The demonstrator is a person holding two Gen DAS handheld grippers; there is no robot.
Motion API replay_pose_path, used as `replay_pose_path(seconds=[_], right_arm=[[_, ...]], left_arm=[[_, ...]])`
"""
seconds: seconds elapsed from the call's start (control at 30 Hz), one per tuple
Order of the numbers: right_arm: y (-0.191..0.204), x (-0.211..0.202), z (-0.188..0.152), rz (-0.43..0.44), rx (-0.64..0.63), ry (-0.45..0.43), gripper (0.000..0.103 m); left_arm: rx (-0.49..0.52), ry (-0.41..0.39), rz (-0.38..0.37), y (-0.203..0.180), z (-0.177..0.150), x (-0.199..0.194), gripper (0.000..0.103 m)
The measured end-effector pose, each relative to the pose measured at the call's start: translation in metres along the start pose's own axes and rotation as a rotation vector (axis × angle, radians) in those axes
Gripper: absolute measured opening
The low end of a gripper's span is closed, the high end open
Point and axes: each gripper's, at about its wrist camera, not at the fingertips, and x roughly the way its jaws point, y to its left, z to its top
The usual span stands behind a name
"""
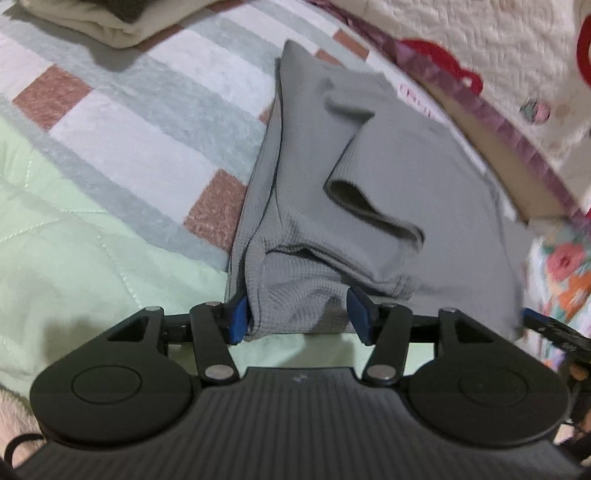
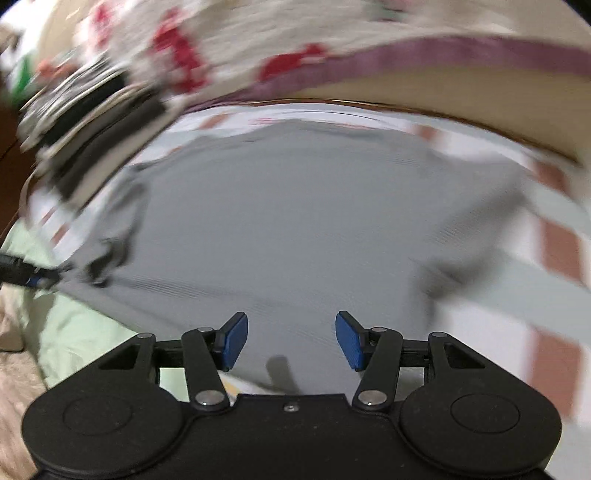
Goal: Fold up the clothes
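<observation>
**Q:** Tongs first: how did each pair stand?

**A:** Left tongs (image 1: 299, 314): the blue pads (image 1: 239, 318) stood wide apart, with a bunched edge of the grey garment (image 1: 388, 206) lying between them. The cloth touched the left-hand pad; a gap showed at the other one, so the jaws were spread rather than clamped. Right tongs (image 2: 291, 339): the jaws were likewise spread, and their blue pads (image 2: 236, 341) hovered over the near hem of the same garment with nothing pinched between them.

**Q:** Where did the garment lie?

**A:** It lay on the bed, over a bedspread (image 1: 122, 122) checked in pale grey, white and brick red. Nearer the cameras it reached a pale green quilt (image 1: 74, 236). In the left view it was doubled into layers, and a sleeve (image 1: 369, 199) lay across the top with its cuff gaping open. In the right view, which was heavily blurred, it appeared as one broad grey sheet.

**Q:** Were any containers present?

**A:** None could be made out. A folded cream cloth (image 1: 96, 26) rested on the bedspread at the far left, well apart from the garment. A white quilted cover (image 1: 498, 48) with red patterns and a purple border ran along the far side.

**Q:** Did either view show the other tool?

**A:** Yes. A tip of the left tongs showed at the left margin of the right view, touching the garment's edge.
</observation>
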Motion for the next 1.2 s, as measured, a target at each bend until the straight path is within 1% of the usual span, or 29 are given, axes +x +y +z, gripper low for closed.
replay_pose_path(seconds=[0.03,0.1,0.13,0.17,0.2,0.23,0.33,0.37,0.4,0.43,0.47,0.5,0.67,0.7,0.73,0.8,0.87,0.93,1.0,1.1,1.13,1.2], right_arm=[[-0.012,-0.007,-0.01,-0.022,0.024,-0.003,0.058],[-0.021,-0.012,-0.025,-0.067,0.024,-0.011,0.058],[-0.026,-0.015,-0.033,-0.087,0.025,-0.016,0.058],[-0.03,-0.015,-0.037,-0.088,0.04,-0.033,0.058],[-0.034,-0.015,-0.041,-0.088,0.054,-0.05,0.058],[-0.039,-0.014,-0.045,-0.086,0.069,-0.067,0.058],[-0.044,-0.001,-0.042,-0.038,0.101,-0.12,0.057],[-0.044,0.002,-0.041,-0.015,0.091,-0.13,0.032],[-0.044,0.003,-0.038,0.041,0.085,-0.134,0.005],[-0.045,0.004,-0.036,0.099,0.081,-0.138,0.006],[-0.049,0.001,-0.032,0.176,0.103,-0.153,0.006],[-0.055,-0.005,-0.03,0.219,0.135,-0.184,0.006],[-0.085,-0.036,-0.021,0.291,0.265,-0.288,0.005],[-0.086,-0.039,-0.021,0.291,0.264,-0.283,0.005],[-0.087,-0.042,-0.021,0.289,0.261,-0.277,0.005],[-0.085,-0.041,-0.023,0.261,0.244,-0.233,0.005],[-0.089,-0.039,-0.027,0.243,0.259,-0.206,0.005],[-0.092,-0.038,-0.031,0.224,0.262,-0.178,0.005],[-0.089,-0.035,-0.031,0.2,0.237,-0.14,0.005],[-0.088,-0.036,-0.033,0.179,0.197,-0.106,0.005],[-0.086,-0.033,-0.033,0.15,0.172,-0.083,0.005],[-0.085,-0.025,-0.034,0.118,0.161,-0.039,0.005]], left_arm=[[0.018,0.011,0.013,-0.003,0.001,0.003,0.054],[0.054,0.021,0.029,-0.007,0.001,0.005,0.054],[0.07,0.022,0.03,-0.008,0.001,0.004,0.051],[0.086,0.024,0.03,-0.009,0.001,0.004,0.05],[0.09,0.027,0.021,-0.008,0.001,0.003,0.024],[0.093,0.031,0.012,-0.007,0.002,0.002,0.007],[0.091,0.041,-0.025,-0.002,0.005,-0.004,0.006],[0.082,0.044,-0.042,0.0,0.007,-0.008,0.005],[0.074,0.047,-0.06,0.003,0.009,-0.012,0.005],[0.065,0.049,-0.077,0.005,0.01,-0.016,0.005],[0.057,0.052,-0.095,0.008,0.012,-0.02,0.005],[0.048,0.055,-0.113,0.01,0.014,-0.024,0.005],[0.005,0.068,-0.2,0.022,0.022,-0.044,0.005],[-0.004,0.07,-0.218,0.025,0.024,-0.048,0.005],[-0.004,0.085,-0.22,0.027,0.024,-0.046,0.004],[-0.002,0.112,-0.219,0.031,0.018,-0.038,0.004],[-0.008,0.125,-0.229,0.038,0.013,-0.033,0.004],[0.01,0.145,-0.221,0.041,0.01,-0.032,0.004],[0.029,0.165,-0.212,0.043,0.007,-0.032,0.004],[0.052,0.162,-0.183,0.042,0.004,-0.036,0.005],[0.068,0.165,-0.165,0.039,0.003,-0.035,0.005],[0.102,0.172,-0.127,0.033,0.0,-0.032,0.005]])
